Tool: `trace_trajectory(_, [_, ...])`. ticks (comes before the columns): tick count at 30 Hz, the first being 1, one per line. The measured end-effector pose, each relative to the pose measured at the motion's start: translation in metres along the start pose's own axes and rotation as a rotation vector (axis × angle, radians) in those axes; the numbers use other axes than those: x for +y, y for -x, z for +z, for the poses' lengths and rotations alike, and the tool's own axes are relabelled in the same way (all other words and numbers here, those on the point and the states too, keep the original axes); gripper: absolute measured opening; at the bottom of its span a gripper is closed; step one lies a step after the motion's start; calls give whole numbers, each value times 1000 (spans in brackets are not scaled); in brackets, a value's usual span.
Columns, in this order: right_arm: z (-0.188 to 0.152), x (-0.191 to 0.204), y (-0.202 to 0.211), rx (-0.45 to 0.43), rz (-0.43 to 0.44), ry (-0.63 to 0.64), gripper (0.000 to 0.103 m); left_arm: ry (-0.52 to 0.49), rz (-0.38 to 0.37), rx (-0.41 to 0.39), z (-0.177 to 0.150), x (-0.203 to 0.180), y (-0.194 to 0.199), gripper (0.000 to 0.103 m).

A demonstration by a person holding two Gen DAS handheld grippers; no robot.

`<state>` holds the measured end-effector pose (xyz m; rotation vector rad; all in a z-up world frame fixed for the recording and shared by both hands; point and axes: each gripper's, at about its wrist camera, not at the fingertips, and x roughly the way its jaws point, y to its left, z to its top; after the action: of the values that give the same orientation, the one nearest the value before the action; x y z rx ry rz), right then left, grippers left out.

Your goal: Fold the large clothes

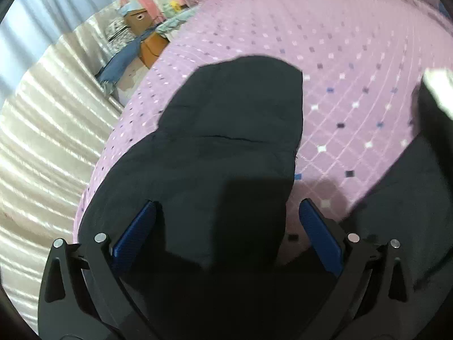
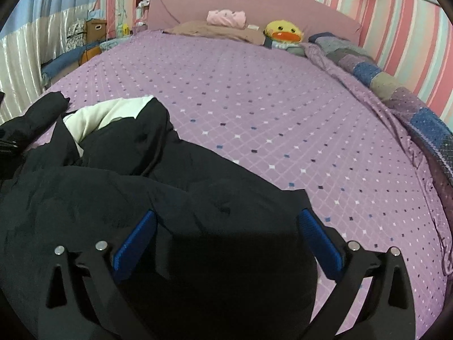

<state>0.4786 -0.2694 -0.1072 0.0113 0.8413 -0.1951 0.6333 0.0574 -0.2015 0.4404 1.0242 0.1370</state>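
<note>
We see one black coat (image 2: 119,187) lying crumpled on the near left part of the bed (image 2: 254,107), two tools, left tool (image 1: 226,226) and right tool (image 2: 226,235), both spread wide over it, gripping nothing, one duck toy (image 2: 283,32) by the headboard, broad bare sheet to the right.

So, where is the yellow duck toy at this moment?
In the right wrist view, the yellow duck toy sits at the far end of the purple bed, right of the brown pillow, against the pink headboard.
</note>
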Motion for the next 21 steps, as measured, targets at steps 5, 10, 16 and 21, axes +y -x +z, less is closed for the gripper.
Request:
trace_trajectory(5, [3, 6, 2, -8, 13, 34, 101, -22, -64, 49, 12, -8, -26, 80])
trace_trajectory(10, [2, 4, 4, -1, 39, 45, 101, 1, -127, 43, 12, 1, -19, 19])
trace_trajectory(16, [2, 6, 12, 16, 19, 86, 101, -18, -221, -11, -6, 11, 26, 6])
trace_trajectory(21, [4, 2, 20, 46, -4, 76, 101, -38, -310, -93, -25, 14, 88, 5])
